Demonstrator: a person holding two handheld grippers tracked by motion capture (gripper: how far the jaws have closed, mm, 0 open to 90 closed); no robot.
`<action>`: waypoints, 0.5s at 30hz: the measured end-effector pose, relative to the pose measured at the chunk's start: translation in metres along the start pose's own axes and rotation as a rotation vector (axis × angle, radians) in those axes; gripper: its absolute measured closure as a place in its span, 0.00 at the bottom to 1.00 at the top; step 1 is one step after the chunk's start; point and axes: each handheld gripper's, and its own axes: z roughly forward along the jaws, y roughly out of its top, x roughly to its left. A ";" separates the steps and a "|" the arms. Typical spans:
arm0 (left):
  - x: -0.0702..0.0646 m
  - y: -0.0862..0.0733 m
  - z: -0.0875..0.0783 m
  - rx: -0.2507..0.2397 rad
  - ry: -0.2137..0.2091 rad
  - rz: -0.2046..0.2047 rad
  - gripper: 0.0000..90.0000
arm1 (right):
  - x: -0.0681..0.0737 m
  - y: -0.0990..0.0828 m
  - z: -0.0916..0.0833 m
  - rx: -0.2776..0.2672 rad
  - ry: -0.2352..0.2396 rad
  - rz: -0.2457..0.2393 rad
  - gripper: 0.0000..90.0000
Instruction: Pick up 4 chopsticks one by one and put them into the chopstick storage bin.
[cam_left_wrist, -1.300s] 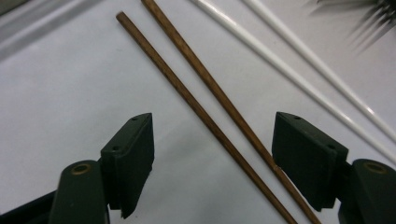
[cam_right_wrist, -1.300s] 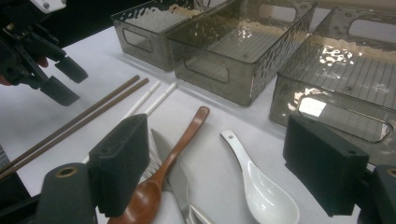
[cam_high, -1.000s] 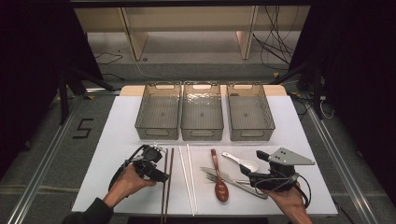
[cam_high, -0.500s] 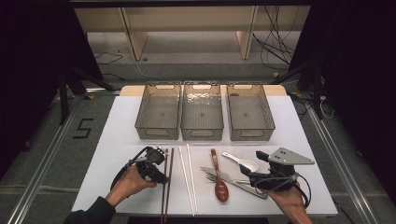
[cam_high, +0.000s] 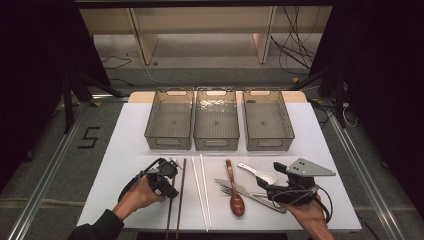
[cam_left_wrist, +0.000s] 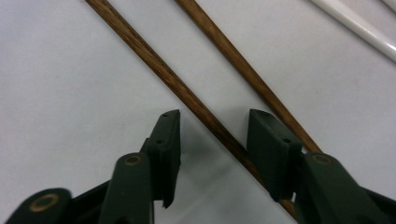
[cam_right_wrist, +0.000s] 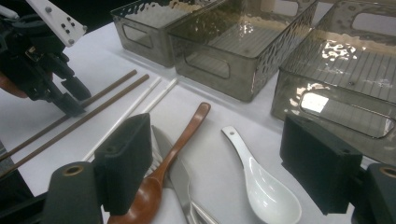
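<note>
White desk (cam_high: 125, 150) carrying three smoky plastic bins (cam_high: 216, 125) at the back and cutlery in front. Lying near the left front edge, long axis running front to back: a pair of brown wooden chopsticks (cam_high: 181, 185), beside white chopsticks (cam_high: 204, 192). Straddling one brown stick (cam_left_wrist: 187, 93) with the left gripper (cam_left_wrist: 212, 154), jaws just closing but not yet pinching. Hovering over a white spoon (cam_right_wrist: 266, 186), right gripper (cam_right_wrist: 233, 158) spread wide, well apart from the sticks.

Grey floor (cam_high: 60, 150), wooden shelf legs (cam_high: 142, 40), cables (cam_high: 295, 45), dark surroundings.
</note>
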 end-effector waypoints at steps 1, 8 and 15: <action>0.001 0.000 0.000 0.004 -0.006 0.000 0.65 | 0.000 0.000 0.000 0.003 0.000 -0.003 0.29; 0.008 0.000 -0.001 0.020 -0.017 -0.003 0.78 | 0.000 0.000 0.000 0.006 -0.002 -0.004 0.29; 0.013 -0.001 -0.001 0.019 -0.022 -0.022 0.86 | 0.000 0.000 0.000 0.005 -0.001 -0.005 0.29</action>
